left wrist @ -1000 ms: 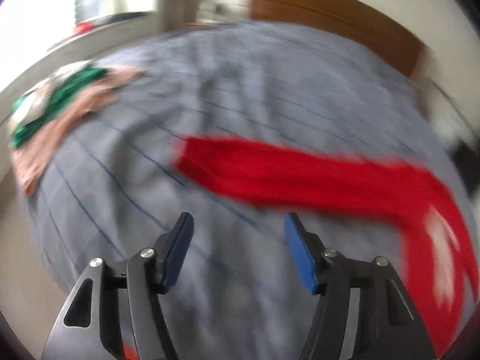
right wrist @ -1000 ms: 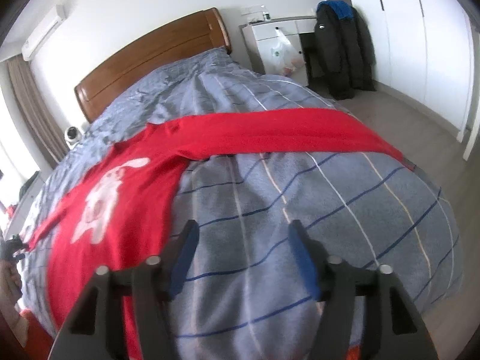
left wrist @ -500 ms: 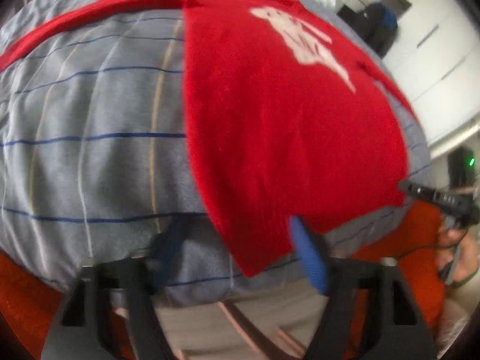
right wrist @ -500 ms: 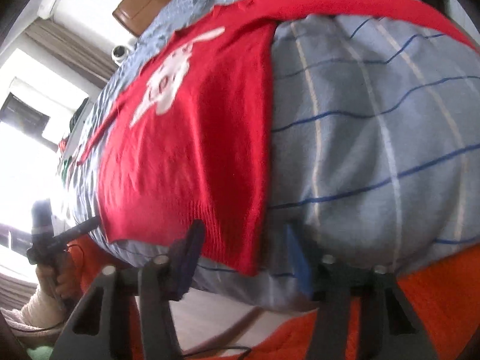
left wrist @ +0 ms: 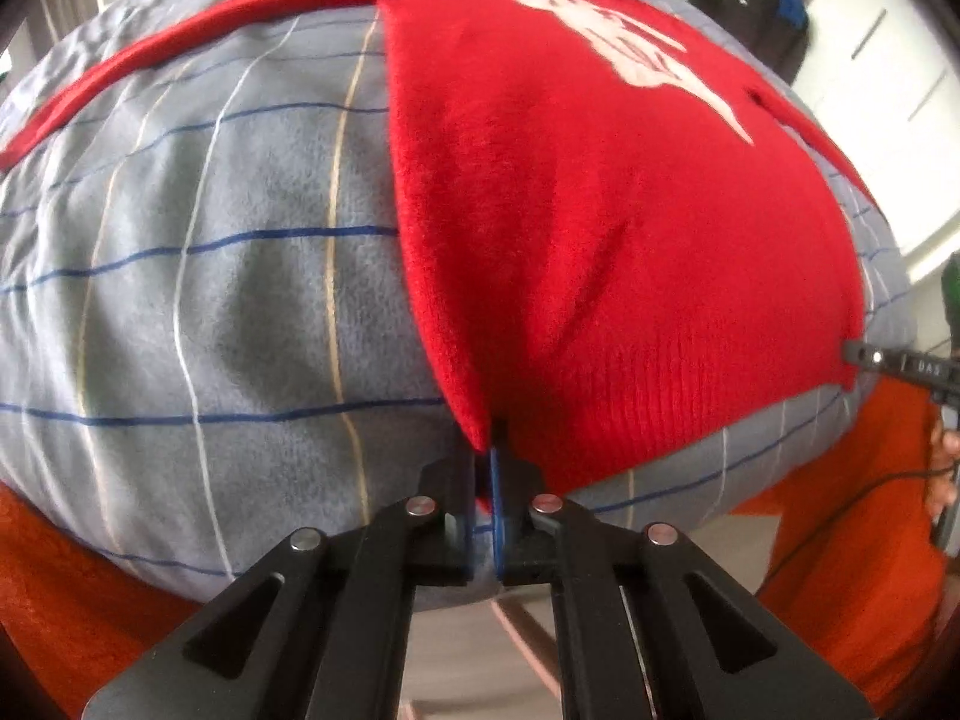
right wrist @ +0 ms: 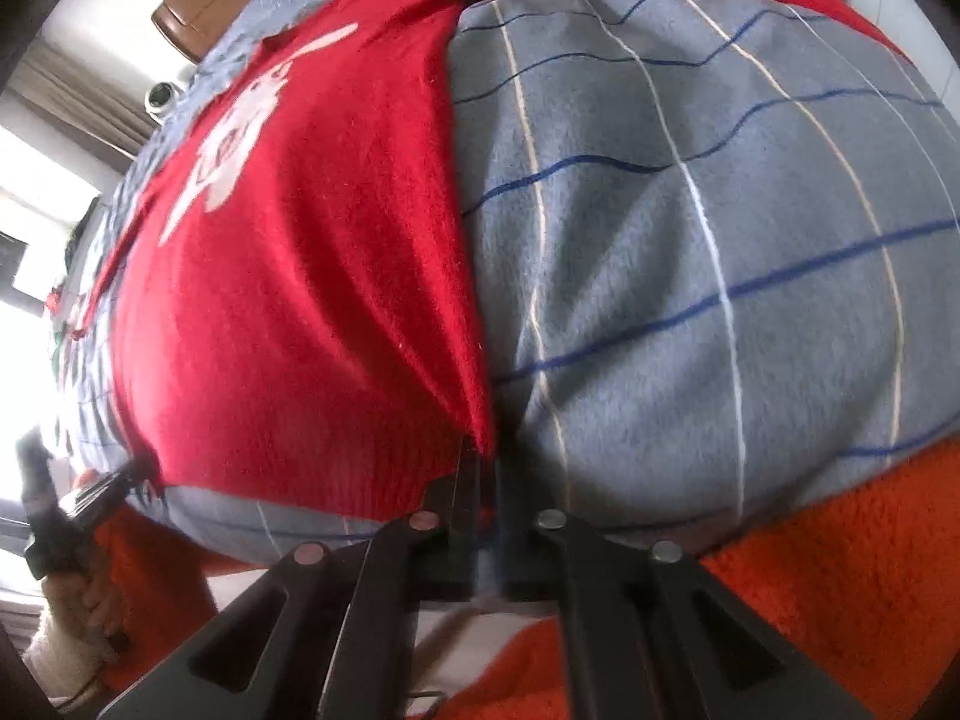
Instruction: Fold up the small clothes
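While the checked grey duvet [left wrist: 198,276] covers the bed, a red knit sweater [left wrist: 600,228] lies flat on it, sleeves spread toward twelve o'clock. It looks soft, light and stretchy, best held at the ribbed hem corners. The left tool [left wrist: 489,468] and right tool [right wrist: 486,468] each pinch one hem corner. An orange blanket [right wrist: 840,570] hangs below, nothing obstructs.

Both wrist views look steeply down, close; sharing the red sweater [left wrist: 600,252] hem.
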